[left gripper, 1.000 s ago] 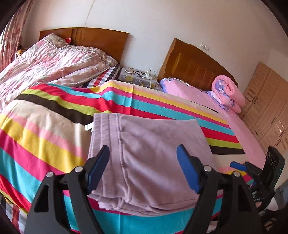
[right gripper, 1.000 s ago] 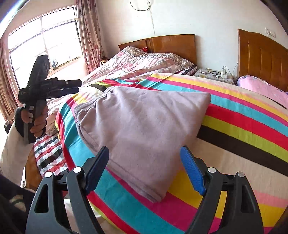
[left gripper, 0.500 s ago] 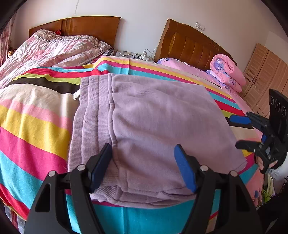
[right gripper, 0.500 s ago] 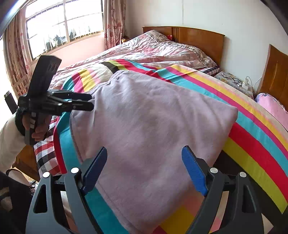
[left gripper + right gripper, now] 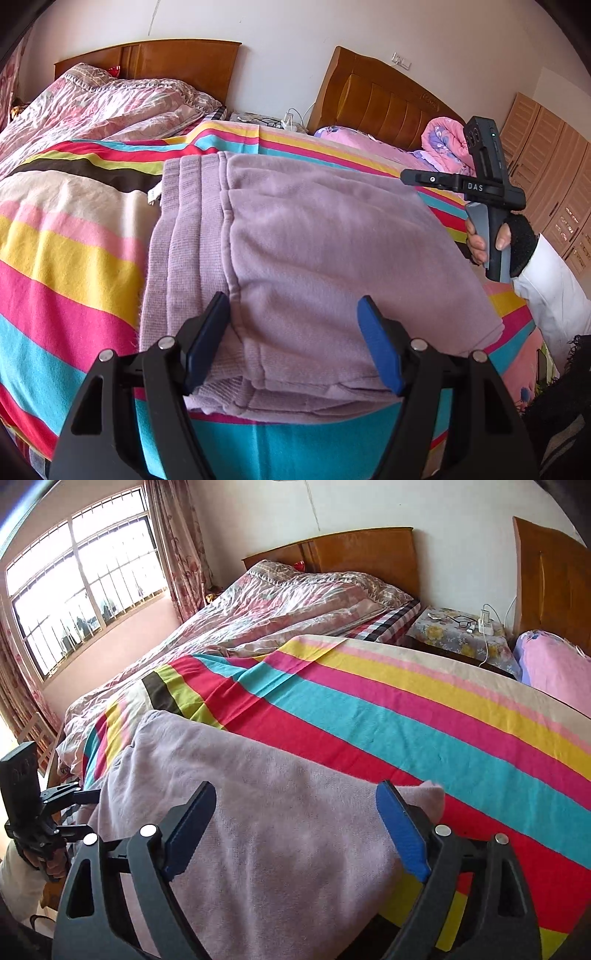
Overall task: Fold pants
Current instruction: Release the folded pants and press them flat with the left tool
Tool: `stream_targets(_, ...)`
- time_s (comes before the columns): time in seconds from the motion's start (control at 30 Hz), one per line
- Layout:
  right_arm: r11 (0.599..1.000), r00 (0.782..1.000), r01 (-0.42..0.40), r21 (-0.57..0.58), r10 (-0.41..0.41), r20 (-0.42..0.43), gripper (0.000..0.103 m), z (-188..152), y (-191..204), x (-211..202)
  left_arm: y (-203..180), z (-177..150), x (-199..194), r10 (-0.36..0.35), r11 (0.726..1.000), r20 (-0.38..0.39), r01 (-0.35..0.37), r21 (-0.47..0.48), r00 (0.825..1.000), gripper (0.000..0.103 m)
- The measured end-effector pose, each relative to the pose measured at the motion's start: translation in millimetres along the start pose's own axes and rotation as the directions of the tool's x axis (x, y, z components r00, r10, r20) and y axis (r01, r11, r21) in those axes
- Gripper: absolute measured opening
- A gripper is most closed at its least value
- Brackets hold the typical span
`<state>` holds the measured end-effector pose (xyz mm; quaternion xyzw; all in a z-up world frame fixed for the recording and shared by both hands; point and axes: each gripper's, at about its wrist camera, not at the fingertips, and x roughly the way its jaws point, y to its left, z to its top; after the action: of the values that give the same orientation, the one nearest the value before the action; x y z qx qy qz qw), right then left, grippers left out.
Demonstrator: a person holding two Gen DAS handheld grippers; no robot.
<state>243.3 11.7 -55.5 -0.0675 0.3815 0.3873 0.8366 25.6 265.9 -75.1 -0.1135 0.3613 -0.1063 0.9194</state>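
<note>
The lilac pants [image 5: 314,258] lie folded in a thick stack on the striped bedspread [image 5: 66,258], ribbed waistband to the left. My left gripper [image 5: 293,339] is open, its blue pads either side of the stack's near edge, holding nothing. In the right wrist view the pants [image 5: 277,830] fill the foreground. My right gripper [image 5: 295,830] is open above their near right corner, empty. The right gripper also shows in the left wrist view [image 5: 480,192], held in a gloved hand above the pants' right edge. The left gripper shows at the far left of the right wrist view [image 5: 70,812].
A second bed with a pink floral quilt [image 5: 277,609] lies to the left by a window [image 5: 81,590]. A nightstand [image 5: 458,635] with glasses and chargers stands between two wooden headboards. A pink bed with a rolled quilt [image 5: 443,144] and wooden wardrobes [image 5: 546,177] are to the right.
Both grippers have moved in low over the pants. The right gripper came closer to the right edge and turned toward the headboards. The pants have not moved.
</note>
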Motion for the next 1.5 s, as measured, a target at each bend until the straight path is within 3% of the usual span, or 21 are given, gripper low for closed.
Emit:
stream_targets(0.07, 0.997, 0.996, 0.075, 0.034, -0.073, -0.047, 0.08, 1, -18, 17, 0, -1, -1, -0.007, 1.0, 0.0, 0.007, 0.001, 1.0, 0.071)
stream_targets(0.17, 0.981, 0.986, 0.168, 0.092, -0.167, -0.018, 0.077, 19, -19, 16, 0, -1, -2, -0.003, 1.0, 0.001, 0.003, -0.002, 1.0, 0.071)
stream_targets(0.27, 0.992, 0.994, 0.113, -0.048, -0.112, 0.018, 0.088, 41, 37, 15, -3, 1, -3, 0.022, 1.0, -0.007, -0.022, -0.002, 1.0, 0.072)
stream_targets(0.37, 0.97, 0.997, -0.021, -0.244, 0.003, -0.071, 0.088, 48, 110, 37, -12, 3, 0, 0.064, 0.997, -0.02, -0.063, 0.033, 0.998, 0.072)
stream_targets(0.43, 0.938, 0.989, -0.047, -0.344, -0.004, -0.145, 0.088, 44, 149, 63, -15, 4, 1, 0.086, 0.995, -0.027, -0.085, 0.044, 0.996, 0.072)
stream_targets(0.5, 0.915, 0.974, -0.033, -0.401, -0.06, -0.216, 0.088, 36, 169, 94, -18, 4, 3, 0.104, 0.994, -0.029, -0.102, 0.048, 0.994, 0.072)
stream_targets(0.6, 0.946, 0.977, -0.026, -0.323, -0.044, -0.206, 0.089, 45, 162, 104, -24, 3, 4, 0.138, 0.989, -0.025, -0.136, 0.059, 0.99, 0.072)
stream_targets(0.7, 0.983, 0.997, 0.013, -0.183, -0.027, -0.073, 0.089, 57, 142, 58, -35, 1, 7, 0.182, 0.979, -0.027, -0.178, 0.097, 0.983, 0.079)
stream_targets(0.73, 0.988, 0.999, 0.03, -0.154, -0.036, -0.035, 0.09, 54, 136, 38, -40, 1, 10, 0.198, 0.974, -0.029, -0.193, 0.116, 0.98, 0.085)
stream_targets(0.83, 0.987, 0.997, 0.082, -0.137, -0.08, 0.019, 0.09, 25, 127, -15, -54, -3, 18, 0.252, 0.954, -0.022, -0.245, 0.172, 0.967, 0.1)
stream_targets(1.0, 0.98, 0.987, 0.163, -0.112, -0.163, 0.008, 0.09, -63, 121, -69, -57, -5, 19, 0.276, 0.949, 0.003, -0.273, 0.16, 0.961, 0.101)
stream_targets(1.17, 0.947, 0.952, 0.298, -0.121, -0.304, -0.028, 0.09, -140, 121, -69, -60, -8, 15, 0.307, 0.938, 0.029, -0.307, 0.162, 0.951, 0.101)
stream_targets(1.3, 0.962, 0.962, 0.272, 0.01, -0.272, -0.025, 0.09, -157, 107, -79, -65, -11, 13, 0.334, 0.924, 0.046, -0.337, 0.181, 0.941, 0.102)
stream_targets(1.5, 0.958, 0.954, 0.286, 0.006, -0.285, 0.087, 0.091, -145, 120, -101, -60, -13, 13, 0.343, 0.918, 0.06, -0.348, 0.191, 0.937, 0.102)
